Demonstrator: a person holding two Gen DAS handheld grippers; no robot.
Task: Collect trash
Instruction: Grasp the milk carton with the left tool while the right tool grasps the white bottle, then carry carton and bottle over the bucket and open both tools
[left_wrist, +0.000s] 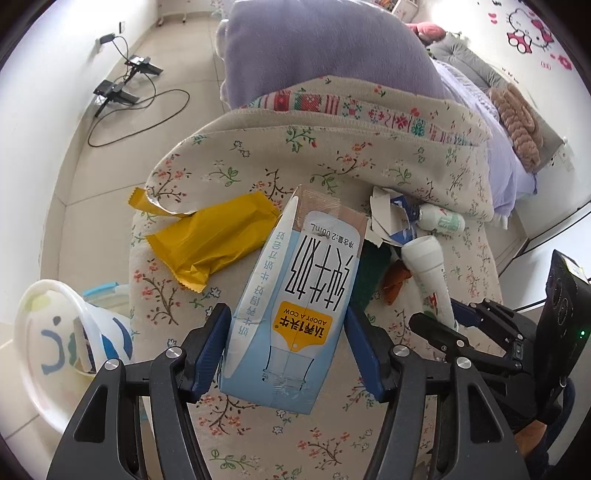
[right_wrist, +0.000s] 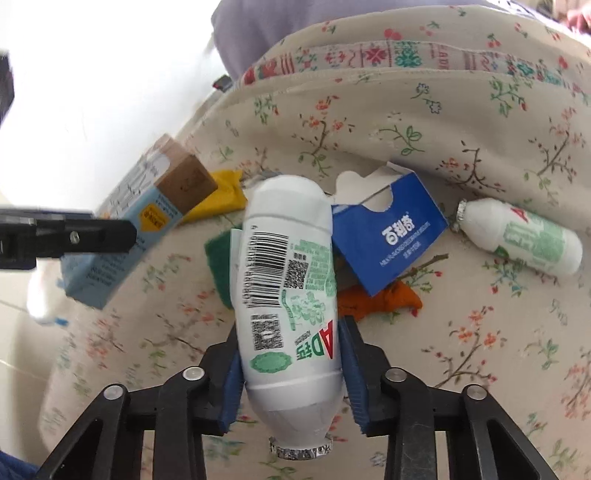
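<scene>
My left gripper (left_wrist: 286, 349) is shut on a light-blue milk carton (left_wrist: 291, 302), held above a floral blanket (left_wrist: 369, 162). My right gripper (right_wrist: 290, 373) is shut on a white AD drink bottle (right_wrist: 288, 291), foil mouth toward the camera. The right gripper (left_wrist: 448, 325) and its bottle (left_wrist: 432, 273) show at the right in the left wrist view; the carton (right_wrist: 122, 240) and the left gripper (right_wrist: 74, 236) show at the left in the right wrist view. On the blanket lie a yellow wrapper (left_wrist: 207, 240), a torn blue box (right_wrist: 384, 236), a second white bottle (right_wrist: 524, 236), an orange scrap (right_wrist: 376, 301) and a green piece (right_wrist: 218, 266).
A white plastic bin (left_wrist: 55, 343) with a face print stands on the tiled floor at lower left. A purple cushion (left_wrist: 317, 48) lies beyond the blanket. Black devices with cables (left_wrist: 118, 88) lie on the floor at the far left. A bed with pillows (left_wrist: 513, 122) is at the right.
</scene>
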